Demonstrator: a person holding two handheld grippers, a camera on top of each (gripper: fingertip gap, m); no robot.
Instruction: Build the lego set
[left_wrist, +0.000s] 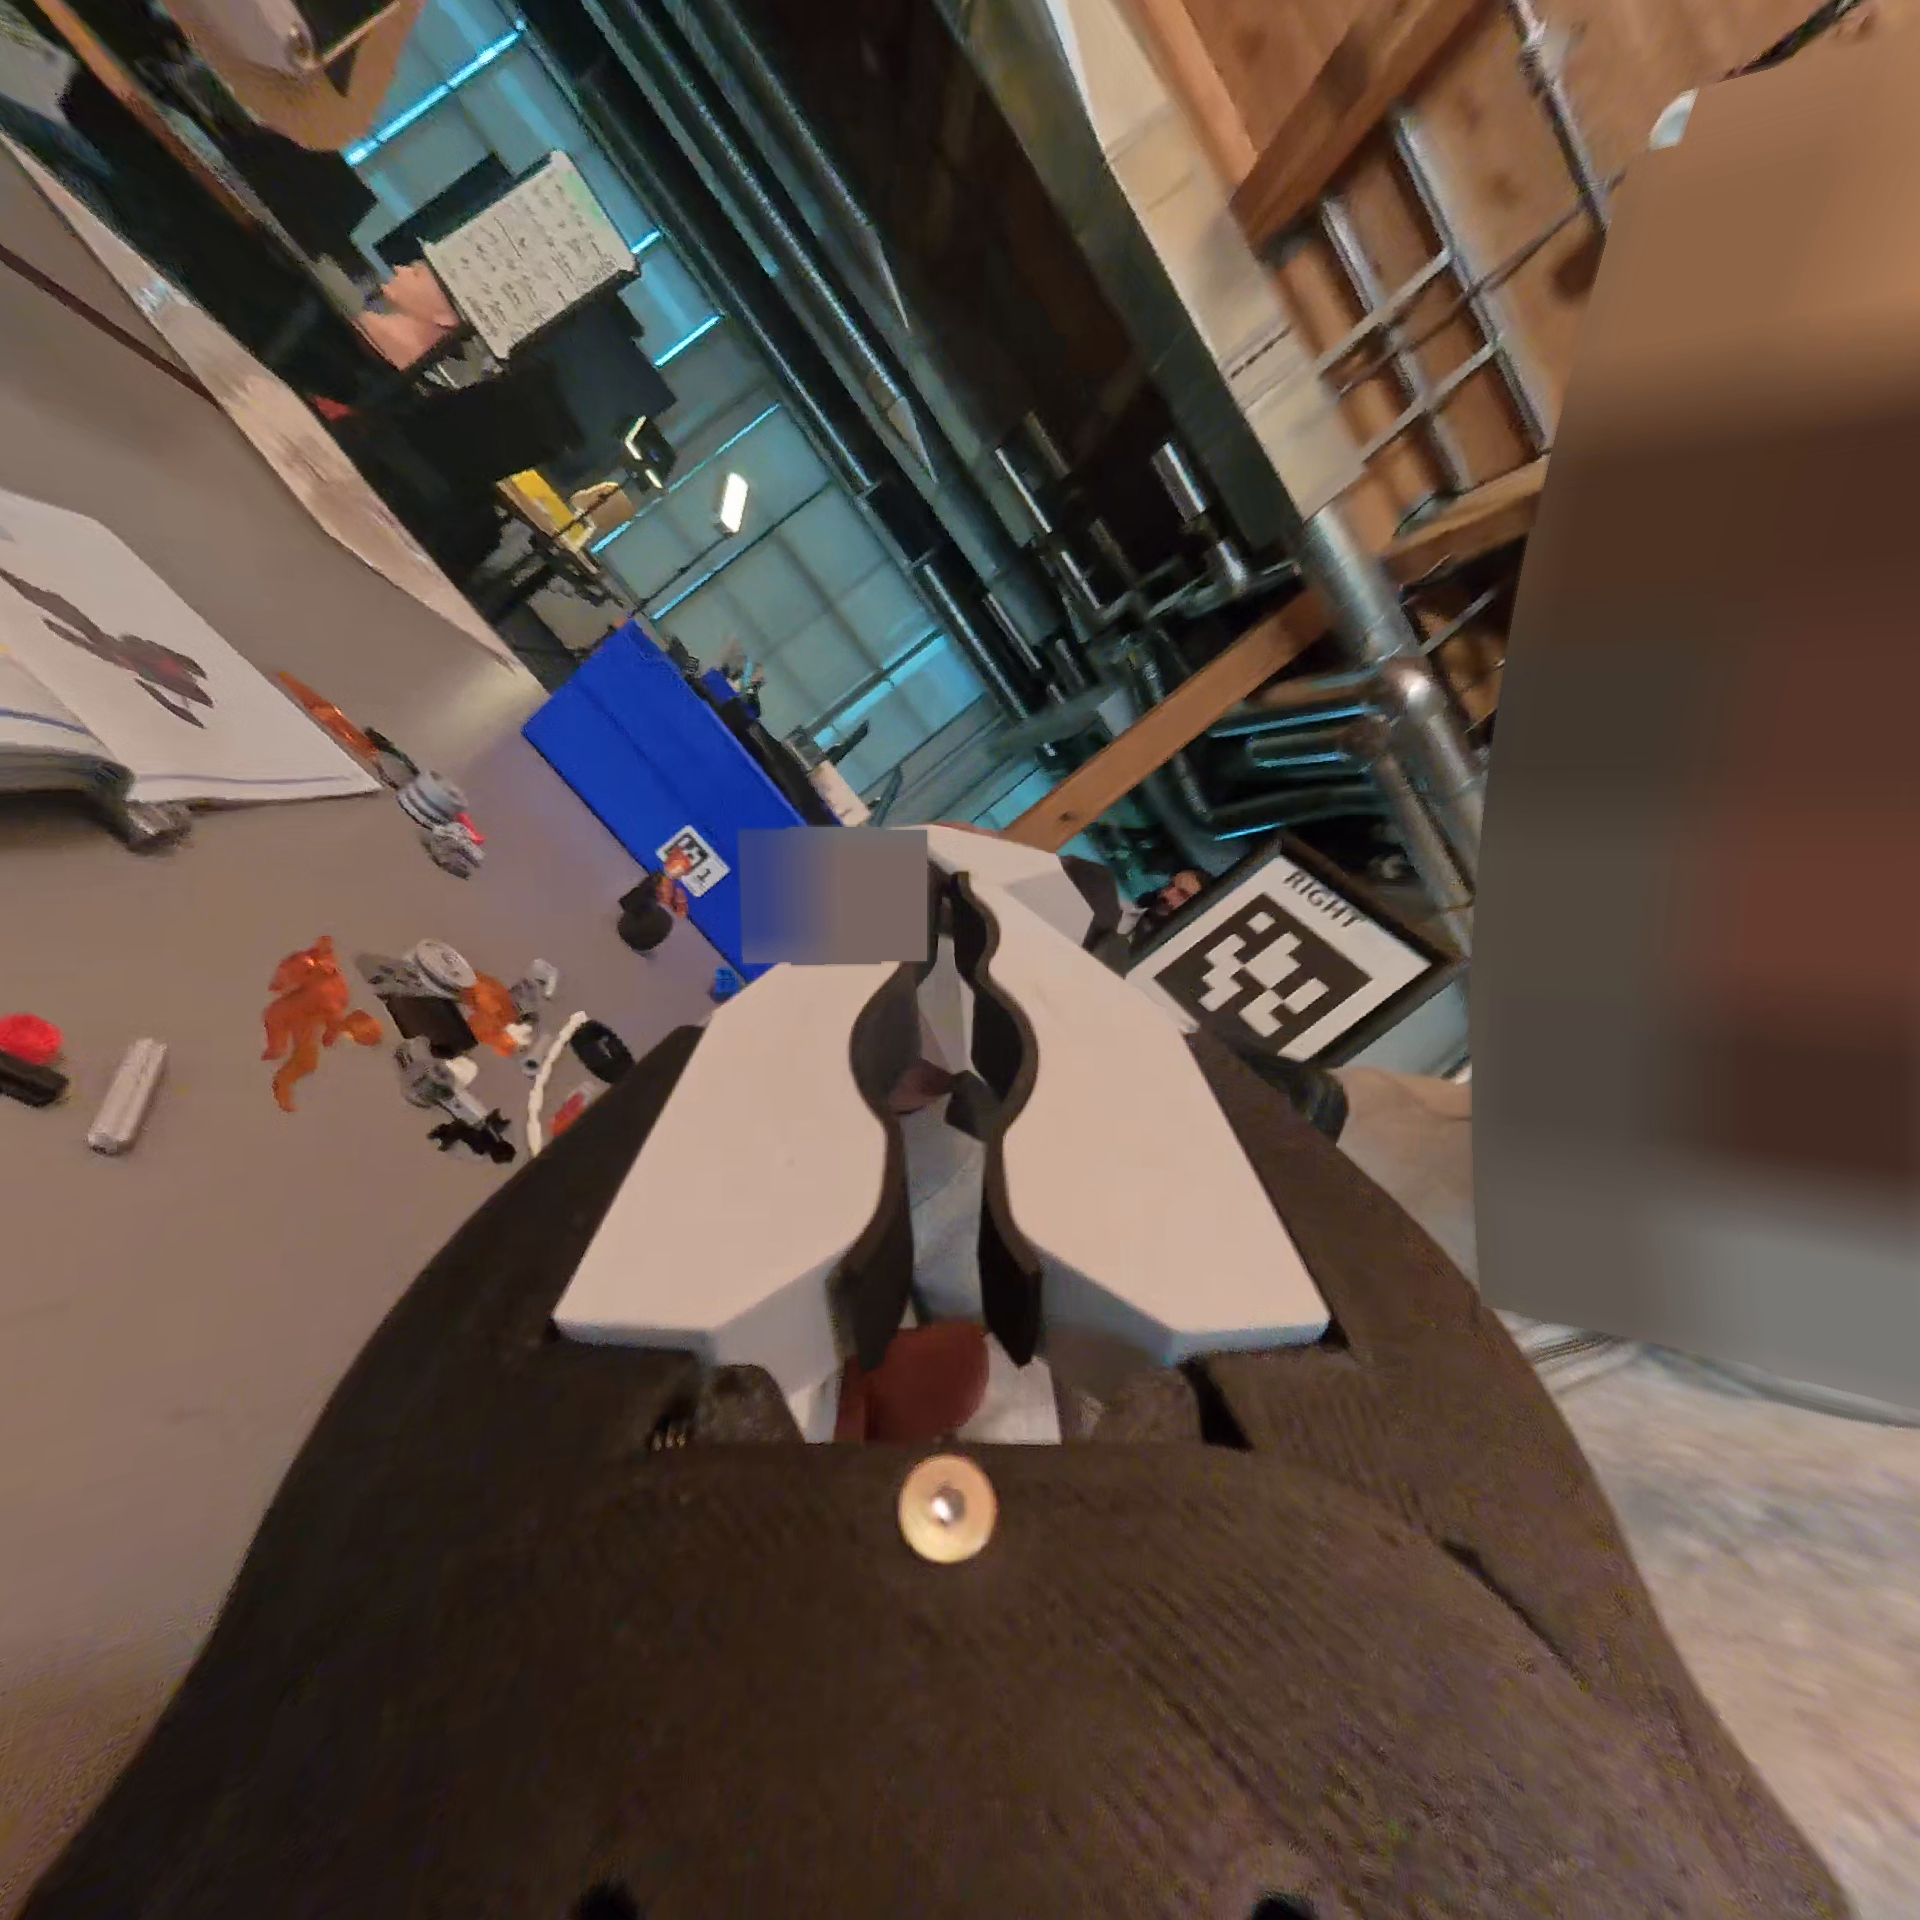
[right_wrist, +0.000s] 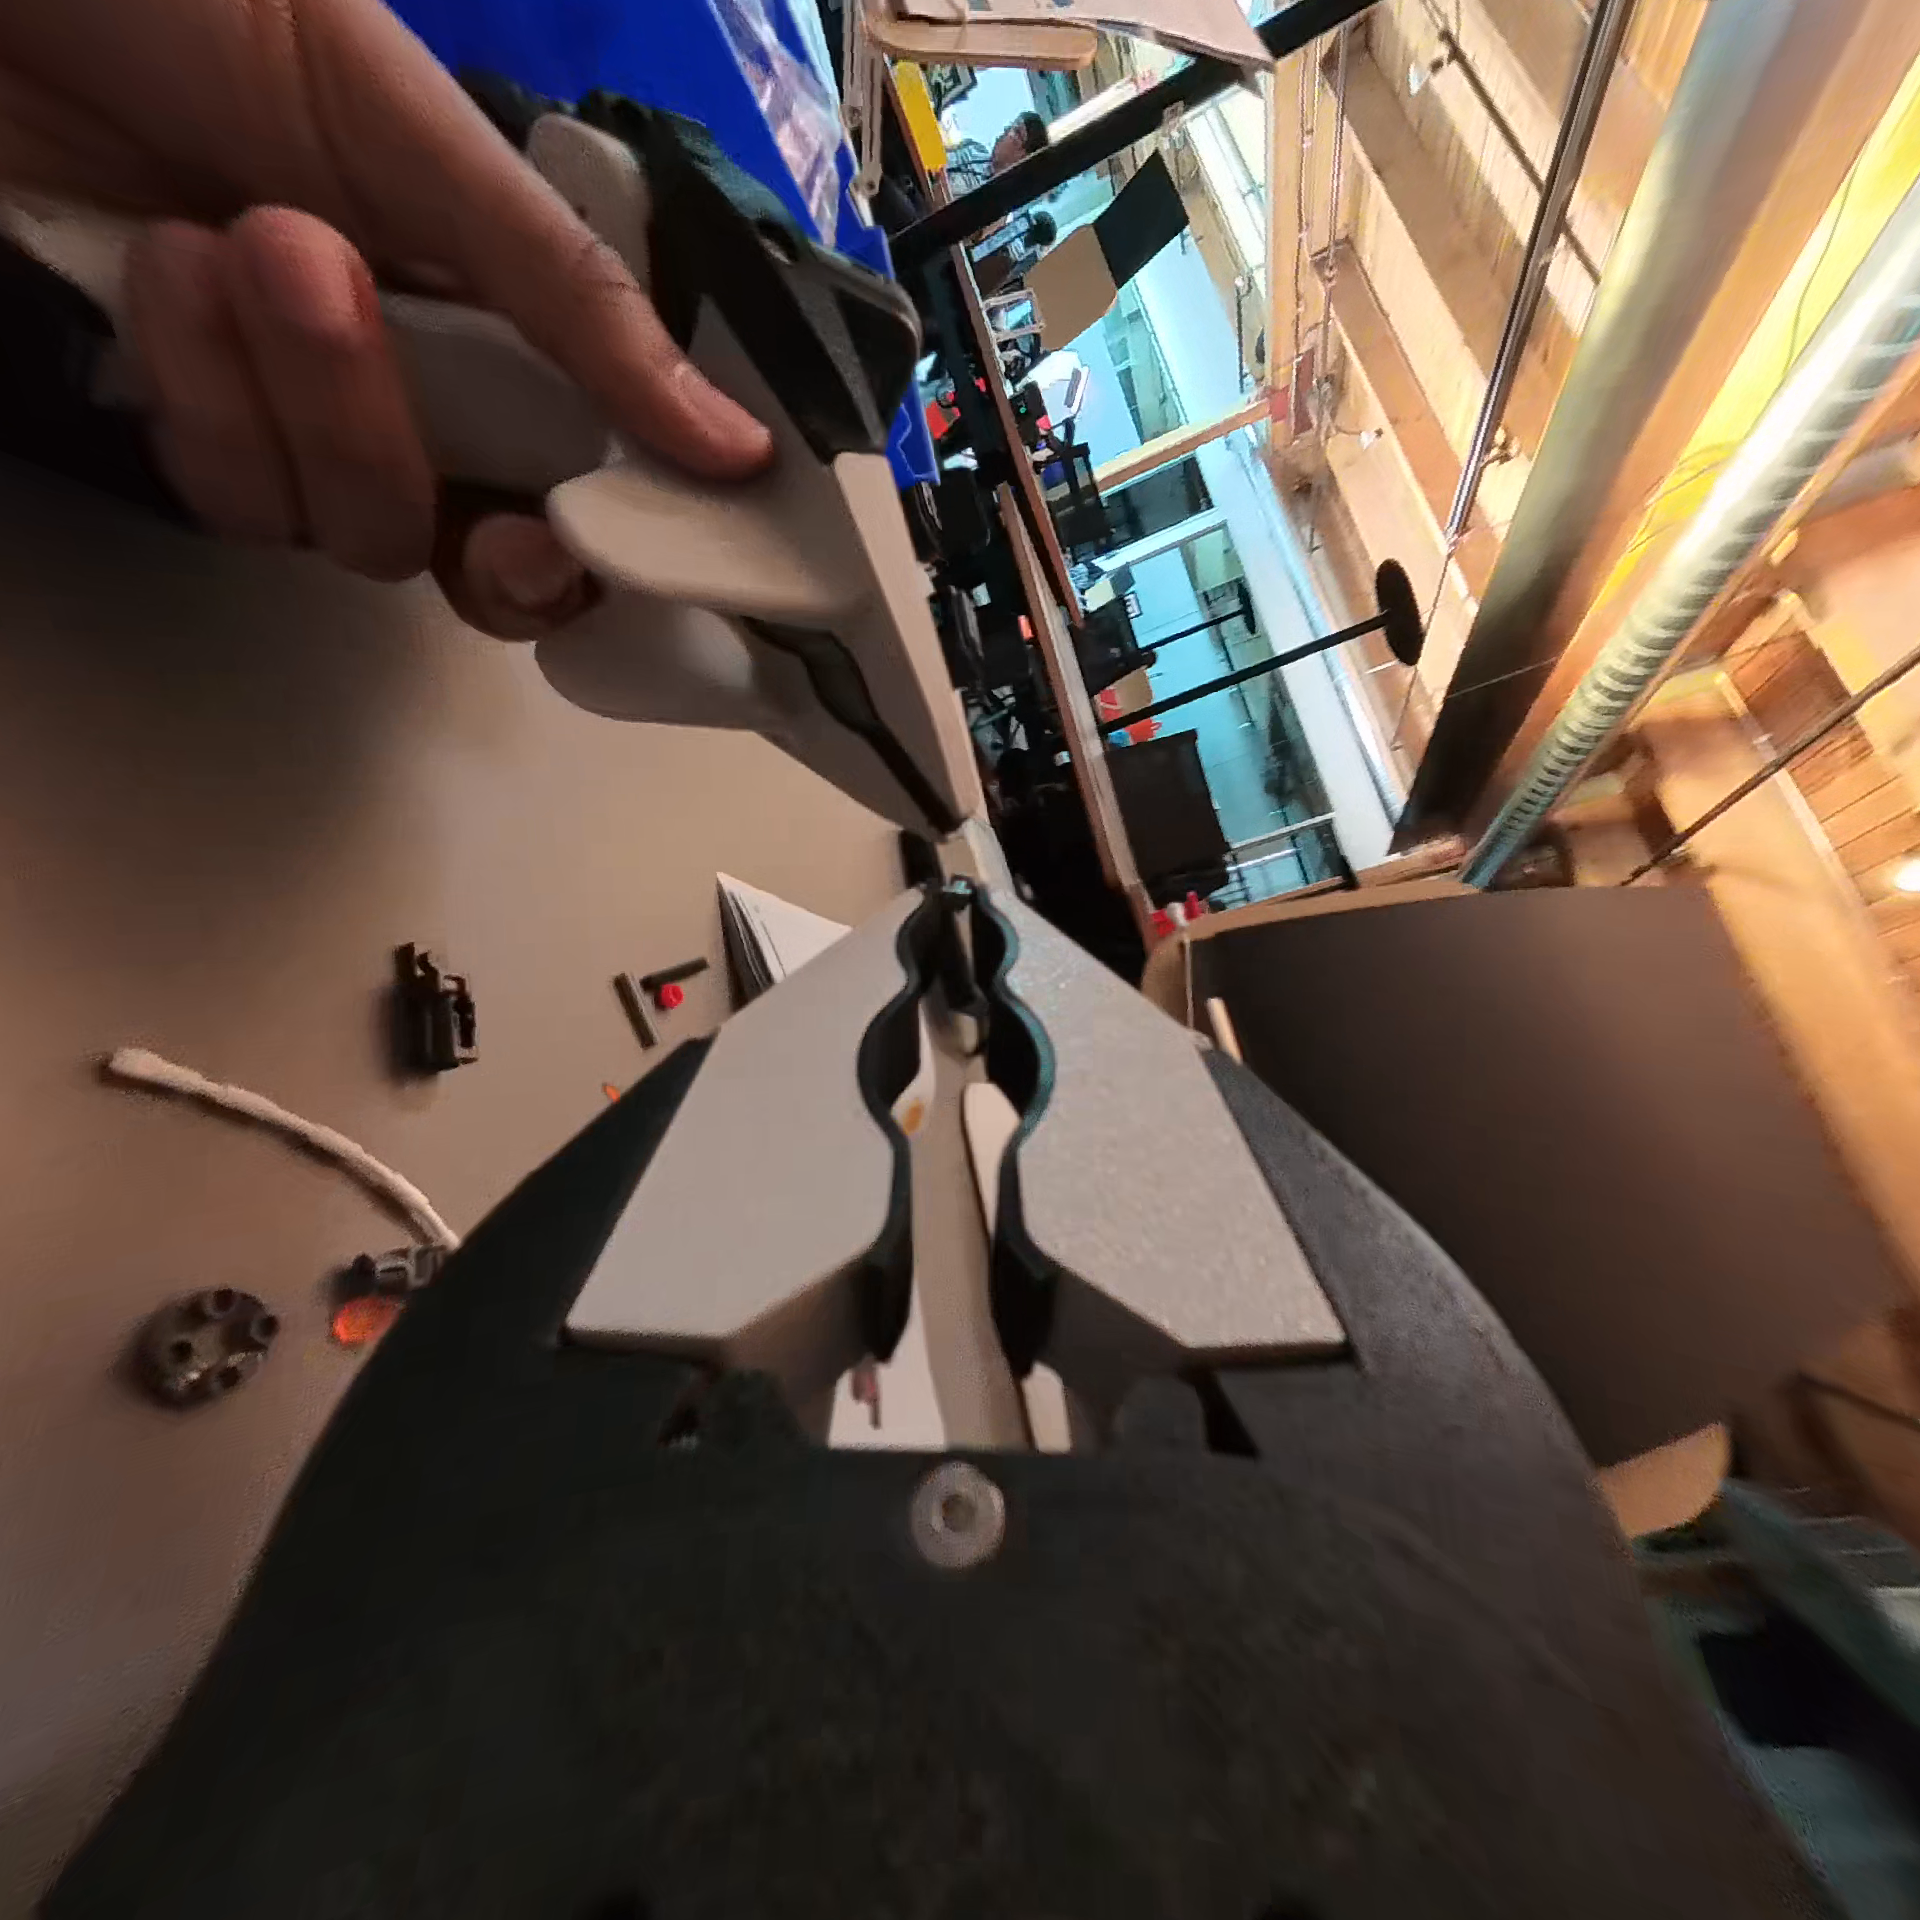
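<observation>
Grey matte tabletop (left_wrist: 260, 1299) at lower left holds scattered lego pieces (left_wrist: 436, 1023) (translucent orange, grey, black). Left gripper (left_wrist: 951, 914) and right gripper (right_wrist: 961, 899) meet tip-to-tip, each pinched on something small, indistinct.

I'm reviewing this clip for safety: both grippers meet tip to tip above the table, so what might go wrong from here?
1. The small dark piece sits only at the right gripper tips; it may slip and drop.
2. A fall could lose it among the loose orange and grey pieces on the grey table.
3. The left gripper could knock it during joining.
</observation>
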